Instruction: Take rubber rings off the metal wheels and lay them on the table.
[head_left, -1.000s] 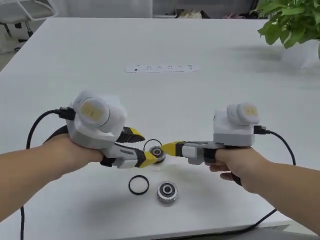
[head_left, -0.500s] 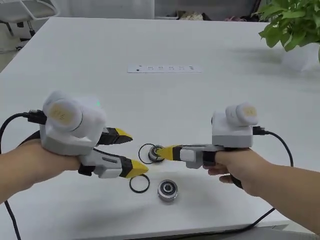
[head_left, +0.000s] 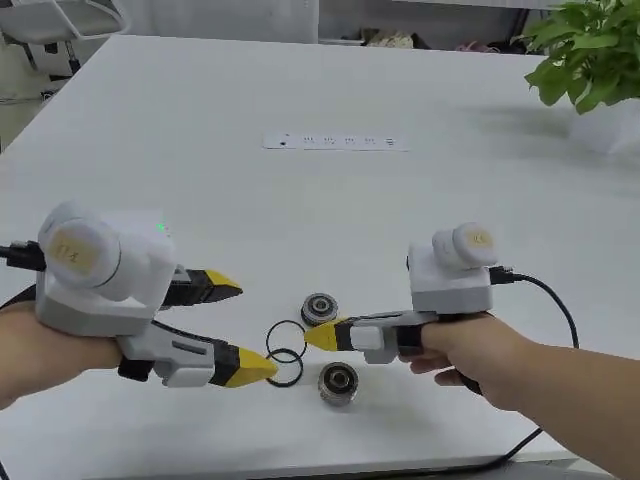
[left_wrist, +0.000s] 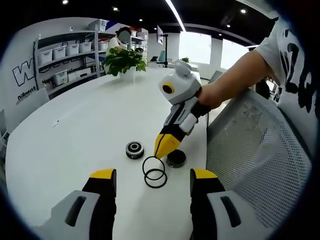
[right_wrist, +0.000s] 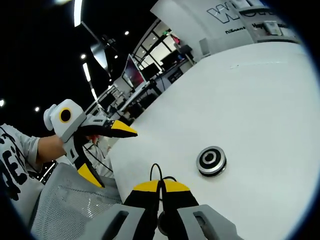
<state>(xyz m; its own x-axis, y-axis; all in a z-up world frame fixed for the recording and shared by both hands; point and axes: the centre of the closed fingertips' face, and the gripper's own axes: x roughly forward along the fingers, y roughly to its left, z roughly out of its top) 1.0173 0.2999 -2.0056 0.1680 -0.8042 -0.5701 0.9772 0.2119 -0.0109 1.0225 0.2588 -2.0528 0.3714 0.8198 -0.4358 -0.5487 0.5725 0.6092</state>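
Two metal wheels lie on the white table (head_left: 330, 210): one bare wheel (head_left: 319, 308) (left_wrist: 134, 149) (right_wrist: 211, 160) and a second wheel (head_left: 338, 381) (left_wrist: 176, 158) nearer me. My right gripper (head_left: 318, 337) (left_wrist: 162, 146) (right_wrist: 161, 186) is shut on a thin black rubber ring (head_left: 270, 333) (left_wrist: 144, 165) (right_wrist: 152, 171), low over the table between the wheels. This ring overlaps another rubber ring (head_left: 297, 372) (left_wrist: 156, 187) lying flat. To the left of the rings, my left gripper (head_left: 238, 330) (left_wrist: 152, 175) (right_wrist: 107, 150) is open and holds nothing.
A white power strip (head_left: 335, 141) lies across the middle of the table. A potted green plant (head_left: 590, 60) (left_wrist: 122, 60) stands at the far right. A black cable (head_left: 560, 300) trails from the right gripper toward the near edge. A mesh chair (left_wrist: 250, 150) stands beside the table.
My left gripper let go of the wheel, opened and drew back to the left. The wheel now rests on the table. My right gripper carried the pulled-off ring nearer, over the lying ring.
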